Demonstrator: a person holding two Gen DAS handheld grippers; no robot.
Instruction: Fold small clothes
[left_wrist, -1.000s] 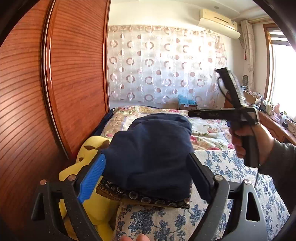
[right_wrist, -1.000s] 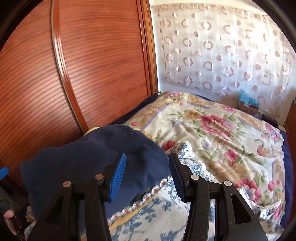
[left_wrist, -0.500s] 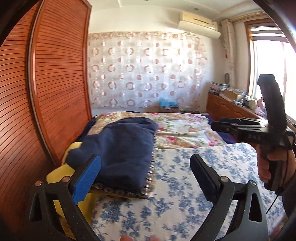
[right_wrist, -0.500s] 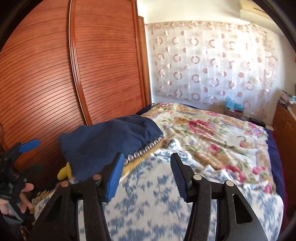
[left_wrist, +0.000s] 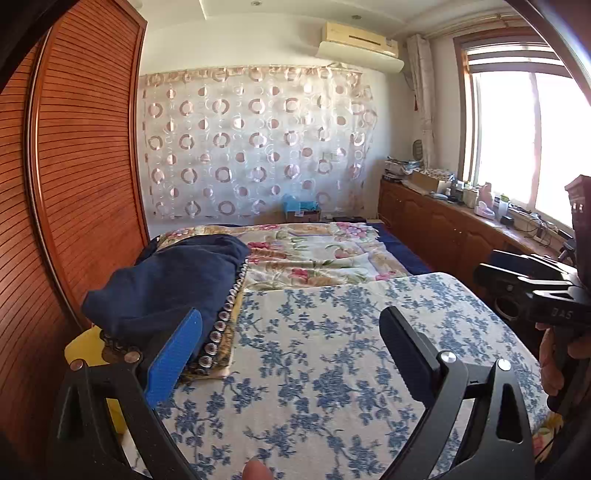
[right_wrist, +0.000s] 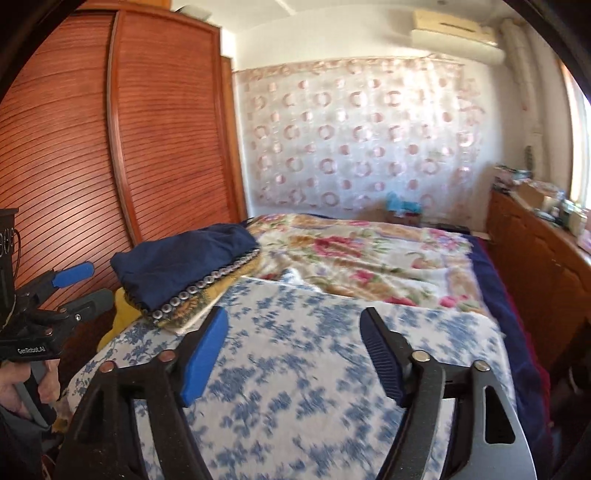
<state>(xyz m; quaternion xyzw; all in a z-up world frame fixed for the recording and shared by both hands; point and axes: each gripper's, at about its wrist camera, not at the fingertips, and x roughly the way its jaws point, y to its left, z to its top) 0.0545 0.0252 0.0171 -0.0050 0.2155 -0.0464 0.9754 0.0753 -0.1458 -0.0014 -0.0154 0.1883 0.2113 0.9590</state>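
A folded navy garment (left_wrist: 173, 280) (right_wrist: 184, 258) lies on a patterned cloth with a beaded edge (left_wrist: 225, 321), at the left side of the blue-flowered surface (left_wrist: 332, 362) (right_wrist: 295, 387). My left gripper (left_wrist: 291, 347) hovers open over that surface, just right of the garment, with nothing between its fingers. My right gripper (right_wrist: 293, 325) is further right and back from the garment; its jaws are opening and hold nothing. Each gripper shows in the other's view: the left gripper (right_wrist: 88, 284) at the left edge, the right gripper (left_wrist: 491, 266) at the right edge.
A slatted wooden wardrobe (left_wrist: 74, 184) (right_wrist: 147, 147) runs along the left. A yellow plush toy (left_wrist: 85, 347) sits beneath the stack. A flowered quilt (left_wrist: 314, 254) covers the bed beyond. A cluttered wooden cabinet (left_wrist: 443, 229) lines the right wall under the window.
Both grippers have drawn back and to the right, away from the navy garment, which stays on the stack. The right gripper's jaws have widened.
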